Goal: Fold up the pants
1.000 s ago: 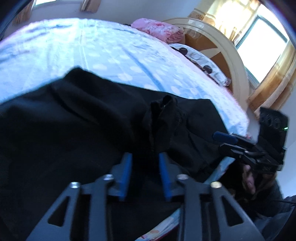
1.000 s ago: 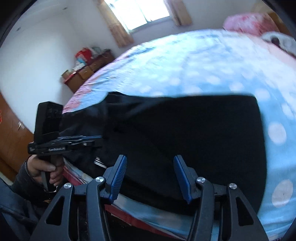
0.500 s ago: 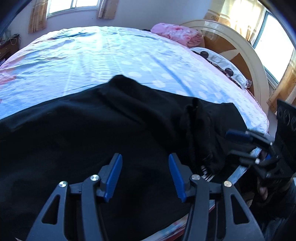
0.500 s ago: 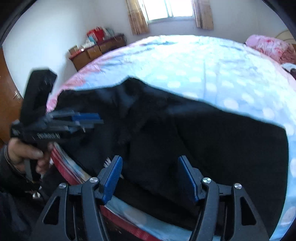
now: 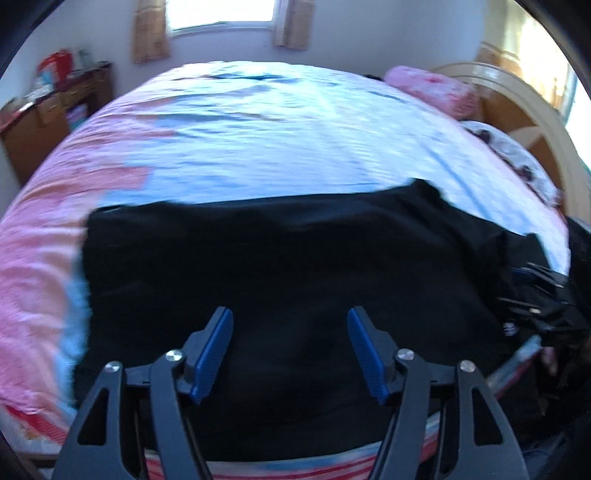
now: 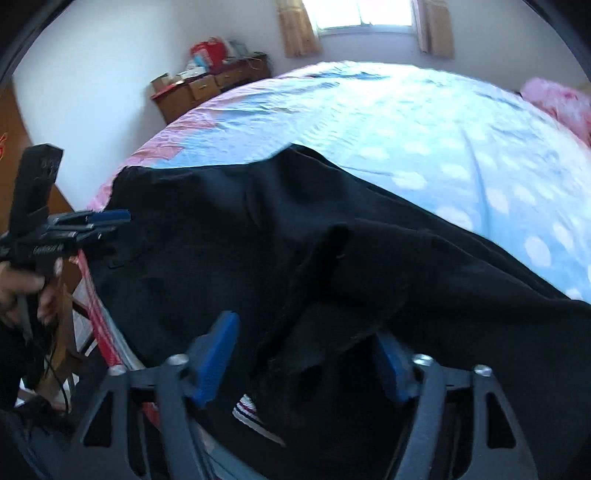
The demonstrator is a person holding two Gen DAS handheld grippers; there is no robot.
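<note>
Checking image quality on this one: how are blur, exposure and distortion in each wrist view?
Left wrist view: motion-smeared bedsheet, window blown out, strong fisheye bulge, black pants a detailless mass. Right wrist view: its own gripper soft and blurred, pants showing faint folds, window overexposed, dark vignette in the corners.

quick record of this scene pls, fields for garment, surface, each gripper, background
garment: black pants spread flat along the near edge of the bed
surface: bed, blue dotted sheet, pink at one end
left gripper: jaws just been opening, nothing between them
right gripper: jaws just been opening, over a rumpled fold, not gripping
background: window, wooden dresser, pink pillow
</note>
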